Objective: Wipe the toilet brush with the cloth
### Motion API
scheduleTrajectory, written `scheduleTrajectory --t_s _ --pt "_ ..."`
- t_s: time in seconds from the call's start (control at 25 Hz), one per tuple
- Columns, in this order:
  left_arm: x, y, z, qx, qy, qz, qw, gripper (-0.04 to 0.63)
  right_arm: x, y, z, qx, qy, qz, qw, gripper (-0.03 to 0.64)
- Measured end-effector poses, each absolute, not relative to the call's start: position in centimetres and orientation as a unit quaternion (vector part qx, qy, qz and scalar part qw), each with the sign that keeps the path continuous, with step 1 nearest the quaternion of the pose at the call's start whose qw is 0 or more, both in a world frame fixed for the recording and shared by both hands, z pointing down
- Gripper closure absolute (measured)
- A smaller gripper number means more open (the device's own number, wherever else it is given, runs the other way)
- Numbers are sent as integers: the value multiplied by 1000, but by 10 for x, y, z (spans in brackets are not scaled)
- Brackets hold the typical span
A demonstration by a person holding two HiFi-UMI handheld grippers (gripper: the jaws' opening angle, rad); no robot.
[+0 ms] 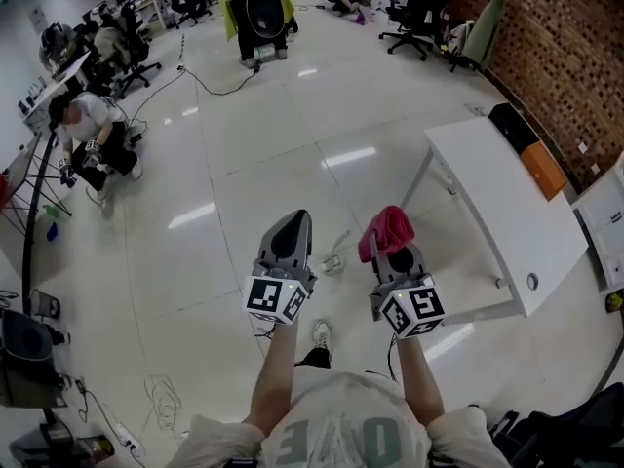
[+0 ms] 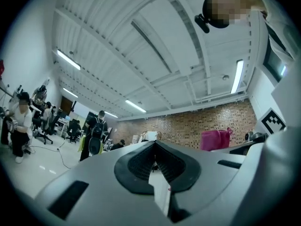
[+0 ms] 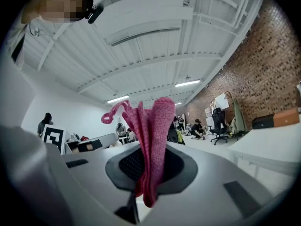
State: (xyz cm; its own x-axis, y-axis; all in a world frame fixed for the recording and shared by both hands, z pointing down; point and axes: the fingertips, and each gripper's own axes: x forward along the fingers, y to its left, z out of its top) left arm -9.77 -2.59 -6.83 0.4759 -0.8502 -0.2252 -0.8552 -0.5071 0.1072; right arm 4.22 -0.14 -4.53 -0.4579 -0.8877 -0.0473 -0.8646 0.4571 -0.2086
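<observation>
My right gripper (image 1: pixel 395 253) (image 3: pixel 148 169) is shut on a pink knitted cloth (image 1: pixel 386 230) (image 3: pixel 154 126). The cloth stands up out of the jaws in bunched folds. The same cloth (image 2: pixel 215 139) shows at the right of the left gripper view. My left gripper (image 1: pixel 291 227) (image 2: pixel 155 163) is shut with nothing between its pads, and it is held beside the right one at about the same height. Both are in the air above the white floor. A small white object with a thin handle (image 1: pixel 334 258) lies on the floor between them; I cannot tell whether it is the toilet brush.
A white table (image 1: pixel 507 213) stands to the right, with an orange box (image 1: pixel 542 169) and a black box (image 1: pixel 509 125) along the brick wall behind it. People sit and crouch at desks at far left (image 1: pixel 88 130). Office chairs (image 1: pixel 417 13) stand at the back. Cables (image 1: pixel 161 393) lie on the floor at lower left.
</observation>
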Motion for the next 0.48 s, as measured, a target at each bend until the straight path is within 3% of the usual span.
scheduleTrajectory --t_s 0.48 --pt "-80 -131 -45 -865 489 109 2 592 45 -113 -39 -507 856 -79 69 586"
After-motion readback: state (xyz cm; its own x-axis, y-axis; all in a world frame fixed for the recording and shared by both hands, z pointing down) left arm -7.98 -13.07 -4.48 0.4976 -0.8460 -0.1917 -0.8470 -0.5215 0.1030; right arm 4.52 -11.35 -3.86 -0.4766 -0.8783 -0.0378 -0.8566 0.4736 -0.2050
